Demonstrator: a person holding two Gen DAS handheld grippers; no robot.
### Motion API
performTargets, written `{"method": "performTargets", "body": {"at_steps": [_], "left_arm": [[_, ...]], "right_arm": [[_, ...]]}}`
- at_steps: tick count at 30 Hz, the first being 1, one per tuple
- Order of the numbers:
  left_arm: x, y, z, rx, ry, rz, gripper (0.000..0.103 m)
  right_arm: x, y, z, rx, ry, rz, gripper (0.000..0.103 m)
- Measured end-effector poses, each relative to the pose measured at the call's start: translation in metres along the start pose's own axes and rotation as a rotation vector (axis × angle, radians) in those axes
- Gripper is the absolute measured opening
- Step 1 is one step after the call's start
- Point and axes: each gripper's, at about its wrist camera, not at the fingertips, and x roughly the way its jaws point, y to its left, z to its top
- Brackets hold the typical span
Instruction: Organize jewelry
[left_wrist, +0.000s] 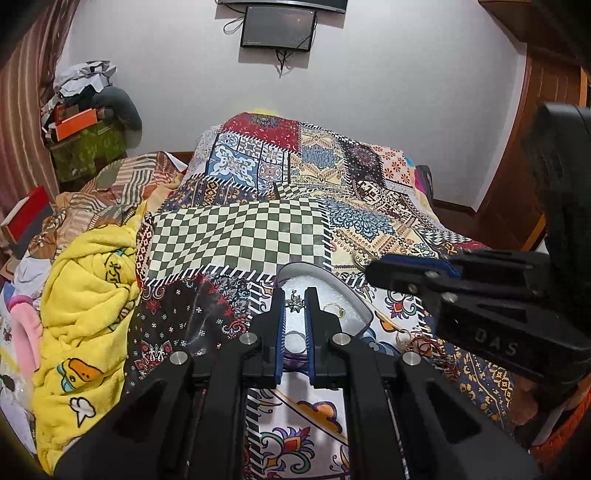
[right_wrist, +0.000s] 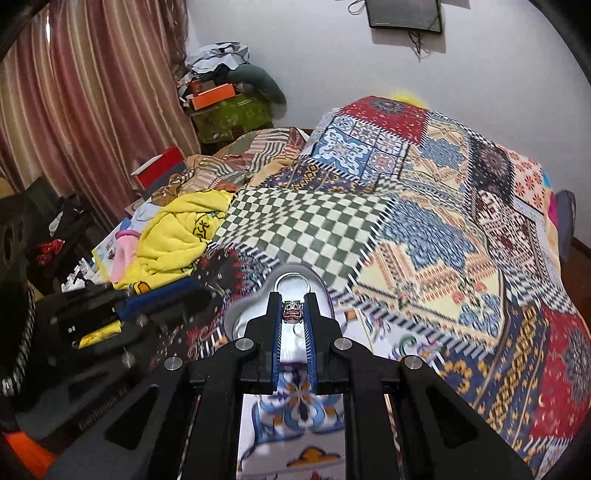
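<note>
In the left wrist view, the left gripper (left_wrist: 295, 301) pinches a small dark star-shaped charm (left_wrist: 296, 302) between nearly closed blue pads, hovering directly over the heart-shaped tin box (left_wrist: 354, 300), whose white padded inside already holds a gold ring (left_wrist: 338, 309). The box sits on the patchwork bedspread (left_wrist: 240, 236), just beyond the fingertips, so the charm seems to need only a short drop to land inside. To the right, the right gripper (left_wrist: 373, 267) crosses the frame sideways, its tip near the far right of the box rim, and a loose heap of gold and reddish jewelry (left_wrist: 415, 341) lies on the cloth near its underside, something only this view shows. In the right wrist view, the right gripper (right_wrist: 293, 310) is clamped on a small dark red-stoned ring (right_wrist: 293, 312), held above a shiny heart-shaped tin lid (right_wrist: 251, 310) that lies straight ahead of the fingers. Whether this tin is the same box or its separate lid I cannot tell. The left gripper (right_wrist: 192, 291) shows blurred at the left, near that tin.
</note>
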Motion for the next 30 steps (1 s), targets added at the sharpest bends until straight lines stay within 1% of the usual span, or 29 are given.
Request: {"method": "performTargets", "body": {"at_steps": [3, 4, 9, 11, 17, 20, 22, 26, 30], "left_arm": [[0.009, 0.004, 0.000, -0.017, 0.015, -0.023, 0.008], [0.013, 0.005, 0.000, -0.023, 0.022, -0.030, 0.008], [0.032, 0.008, -0.003, -0.048, 0.066, -0.064, 0.008], [0.037, 0.008, -0.004, -0.050, 0.076, -0.065, 0.008], [0.043, 0.003, -0.007, -0.021, 0.088, -0.068, 0.008], [0.043, 0.000, -0.006, -0.003, 0.102, -0.066, 0.008], [0.041, 0.000, -0.006, 0.006, 0.108, -0.058, 0.009], [0.029, 0.000, -0.003, 0.012, 0.092, -0.036, 0.009], [0.011, 0.001, 0.003, 0.014, 0.061, -0.012, 0.011]], "right_arm": [[0.010, 0.001, 0.004, -0.006, 0.015, 0.012, 0.010], [0.016, 0.000, 0.005, -0.007, 0.029, 0.025, 0.010], [0.033, -0.008, 0.010, -0.014, 0.082, 0.040, 0.010], [0.038, -0.010, 0.011, -0.015, 0.103, 0.053, 0.010], [0.040, -0.007, 0.011, -0.044, 0.107, 0.051, 0.011], [0.039, -0.008, 0.013, -0.042, 0.105, 0.050, 0.012], [0.033, -0.009, 0.014, -0.045, 0.086, 0.016, 0.013], [0.019, -0.018, 0.015, -0.021, 0.063, 0.001, 0.013], [-0.003, -0.023, 0.011, -0.018, 0.047, -0.035, 0.013]]}}
